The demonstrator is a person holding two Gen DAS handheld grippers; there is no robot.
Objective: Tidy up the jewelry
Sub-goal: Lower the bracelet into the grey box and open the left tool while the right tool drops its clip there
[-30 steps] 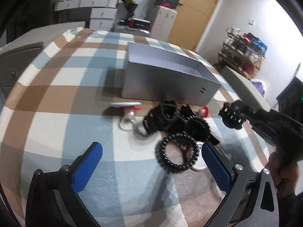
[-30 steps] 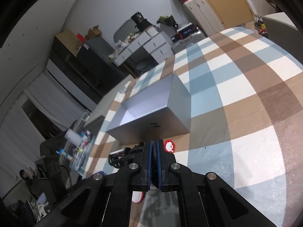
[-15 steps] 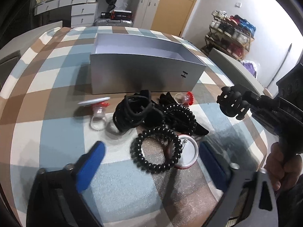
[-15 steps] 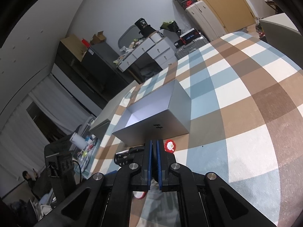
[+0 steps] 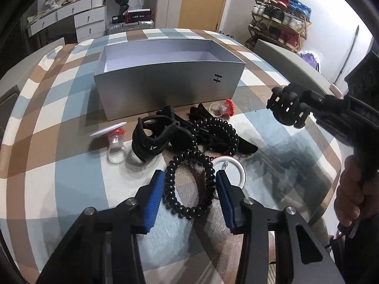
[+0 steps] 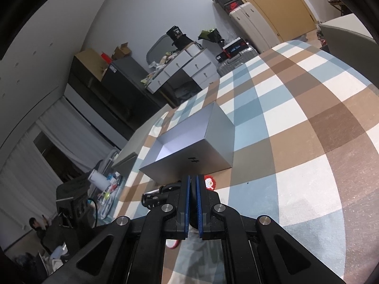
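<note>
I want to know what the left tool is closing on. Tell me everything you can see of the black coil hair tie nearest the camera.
The black coil hair tie is a glossy, plastic-looking spiral bent into a closed, roughly oval loop. It lies flat on the checked tablecloth, its right side over the edge of a white round badge and its far end meeting a second coil tie in the pile. The left tool has just been closing around it; its blue pads flank the loop's sides, nearly or just touching it.
</note>
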